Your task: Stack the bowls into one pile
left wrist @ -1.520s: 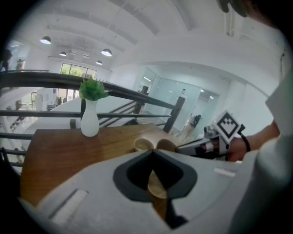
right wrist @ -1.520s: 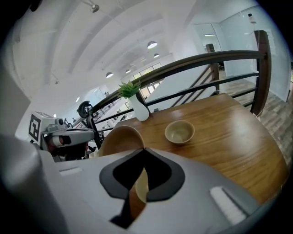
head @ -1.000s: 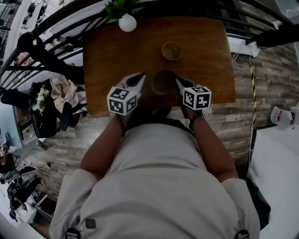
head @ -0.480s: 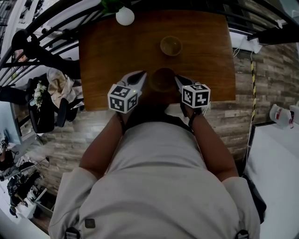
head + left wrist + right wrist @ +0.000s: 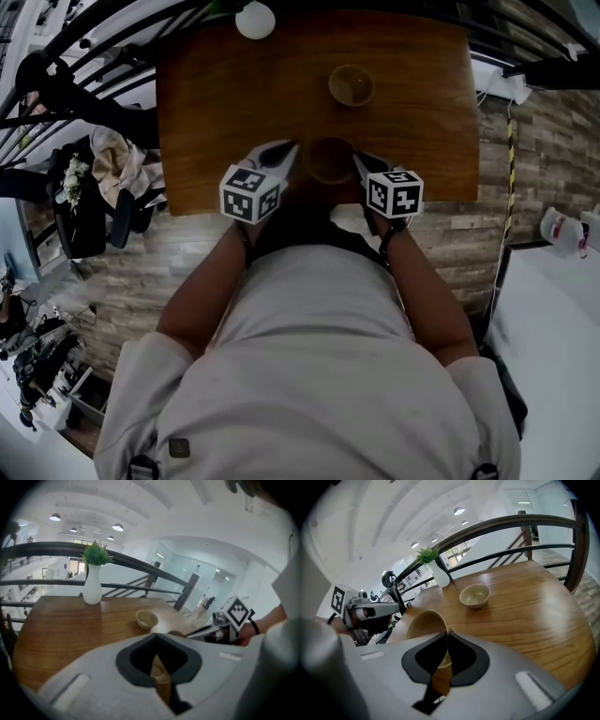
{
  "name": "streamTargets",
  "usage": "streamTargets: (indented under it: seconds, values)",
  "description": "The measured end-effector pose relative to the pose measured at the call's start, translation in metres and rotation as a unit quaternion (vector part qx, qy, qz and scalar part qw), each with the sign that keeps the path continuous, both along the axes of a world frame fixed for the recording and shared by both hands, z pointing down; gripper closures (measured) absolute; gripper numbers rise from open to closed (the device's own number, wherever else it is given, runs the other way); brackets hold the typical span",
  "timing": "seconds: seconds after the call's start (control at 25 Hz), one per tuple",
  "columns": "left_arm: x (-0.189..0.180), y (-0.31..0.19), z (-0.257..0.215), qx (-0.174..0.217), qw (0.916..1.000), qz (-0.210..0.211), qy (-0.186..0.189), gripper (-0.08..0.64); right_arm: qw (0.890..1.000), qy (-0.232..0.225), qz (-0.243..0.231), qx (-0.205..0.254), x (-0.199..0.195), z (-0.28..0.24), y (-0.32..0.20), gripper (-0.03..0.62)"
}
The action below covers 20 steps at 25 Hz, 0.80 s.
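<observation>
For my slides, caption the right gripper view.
Right gripper pinching a tilted bowl by its rim; second bowl and white vase beyond on the wooden table.

No readable text, brand, number or sign in any view.
Only printed marks: black-and-white square patterns on marker cube (image 5: 250,194) of left gripper (image 5: 284,152) and marker cube (image 5: 394,193) of right gripper (image 5: 361,162), each behind its fingers, on the person's side. Coded squares only, no letters or digits.
</observation>
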<state>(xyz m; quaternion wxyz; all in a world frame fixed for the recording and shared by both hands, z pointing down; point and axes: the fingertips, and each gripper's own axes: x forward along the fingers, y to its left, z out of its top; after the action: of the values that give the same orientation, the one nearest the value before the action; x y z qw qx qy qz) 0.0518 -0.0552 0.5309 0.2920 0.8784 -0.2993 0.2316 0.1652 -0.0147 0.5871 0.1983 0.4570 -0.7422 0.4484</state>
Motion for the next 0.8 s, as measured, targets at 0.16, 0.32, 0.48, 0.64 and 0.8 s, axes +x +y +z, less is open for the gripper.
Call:
streamTargets:
  seconds: [0.16,0.32,0.48,0.64,0.8]
  values:
    - [-0.002,0.0,0.01,-0.009,1.0,0.001,0.002,0.555,1.0,0.007,-0.004,-0.008,-0.004,0.01,0.0,0.574]
    - [-0.004,-0.001,0.019,-0.016,0.9999,0.004,0.003,0.555,1.0,0.011,-0.006,-0.016,-0.01,0.02,-0.001,0.572]
    - [-0.007,-0.002,0.028,-0.025,0.9997,0.003,0.004,0.555,1.0,0.014,-0.008,-0.025,-0.015,0.03,-0.001,0.57]
    - [-0.01,-0.002,0.037,-0.035,0.9994,0.003,0.004,0.555,0.999,0.018,-0.011,-0.031,-0.022,0.037,-0.003,0.568]
    - [-0.012,-0.003,0.041,-0.042,0.9991,0.004,0.005,0.555,0.999,0.023,-0.012,-0.035,-0.026,0.042,-0.006,0.565]
